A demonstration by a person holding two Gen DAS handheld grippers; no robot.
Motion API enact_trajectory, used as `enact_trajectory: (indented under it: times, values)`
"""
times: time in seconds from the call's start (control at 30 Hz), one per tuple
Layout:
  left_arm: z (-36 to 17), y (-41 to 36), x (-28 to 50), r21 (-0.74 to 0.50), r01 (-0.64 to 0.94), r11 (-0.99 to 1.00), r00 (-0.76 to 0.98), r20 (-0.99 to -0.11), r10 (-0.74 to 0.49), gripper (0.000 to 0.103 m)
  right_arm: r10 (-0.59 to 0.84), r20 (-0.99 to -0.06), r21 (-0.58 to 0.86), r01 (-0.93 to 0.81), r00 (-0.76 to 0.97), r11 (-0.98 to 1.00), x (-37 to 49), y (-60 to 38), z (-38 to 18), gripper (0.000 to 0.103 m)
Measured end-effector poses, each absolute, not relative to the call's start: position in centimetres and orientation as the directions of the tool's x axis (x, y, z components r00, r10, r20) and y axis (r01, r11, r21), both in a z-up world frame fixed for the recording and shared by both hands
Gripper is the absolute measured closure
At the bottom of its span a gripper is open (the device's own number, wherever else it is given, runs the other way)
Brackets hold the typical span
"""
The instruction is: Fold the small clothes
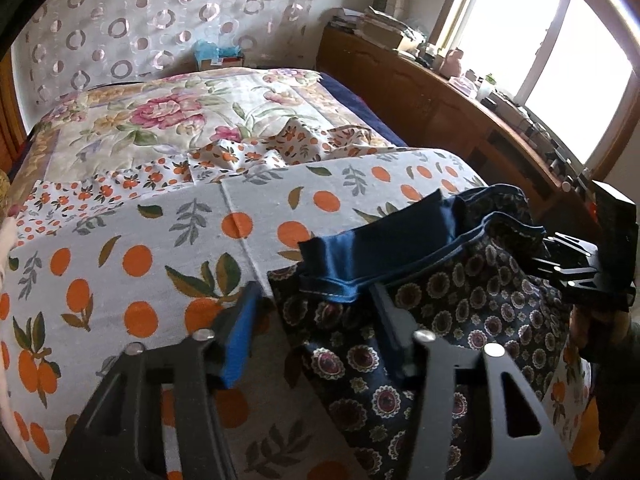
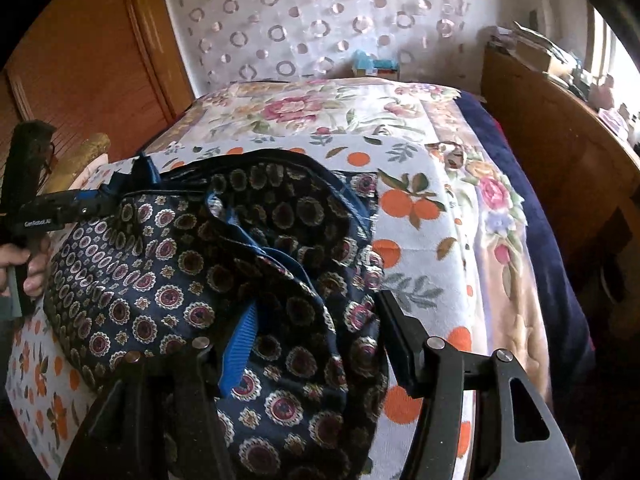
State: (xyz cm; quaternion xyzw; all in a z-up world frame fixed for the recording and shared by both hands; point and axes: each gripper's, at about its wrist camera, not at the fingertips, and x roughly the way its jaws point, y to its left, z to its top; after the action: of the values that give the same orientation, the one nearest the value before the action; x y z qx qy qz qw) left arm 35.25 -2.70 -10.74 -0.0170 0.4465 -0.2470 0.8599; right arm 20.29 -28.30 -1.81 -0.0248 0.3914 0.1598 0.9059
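Orange-print bedspread (image 1: 120, 240), both grippers angled down, left gripper (image 1: 316, 320) fingers apart, right gripper (image 2: 316, 332) seemingly straddling patterned garment (image 2: 160, 260) unclamped.

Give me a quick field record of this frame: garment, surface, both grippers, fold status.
garment: navy patterned shorts with blue waistband, bunched, not flat
surface: orange-print towel over floral bedspread
left gripper: jaws apart, astride the shorts' left edge, pads not pressing
right gripper: jaws apart, cloth between them, grip unclear
fold status: no neat fold yet
background: wooden cabinet under window
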Motion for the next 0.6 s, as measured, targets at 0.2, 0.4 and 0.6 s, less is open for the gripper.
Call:
enact_trajectory:
  times: [0.2,0.4,0.6]
  values:
    - [-10.8,-3.0,35.2,-0.292,0.424,0.857,0.451,-0.753,-0.479,0.090,0.319,-0.713,0.092,-0.369,0.624,0.925,20.4,-28.0,-1.9,0.068]
    - [-7.4,-2.7,32.2,-0.268,0.469,0.841,0.520,-0.686,-0.509,0.095,0.350,-0.680,0.095,-0.395,0.644,0.914,19.4,-28.2,-1.2,0.090]
    - [-2.9,-0.9,28.9,-0.256,0.481,0.839,0.600,-0.602,-0.527,0.095,0.397,-0.581,0.087,-0.431,0.710,0.898,17.4,-27.5,1.2,0.091]
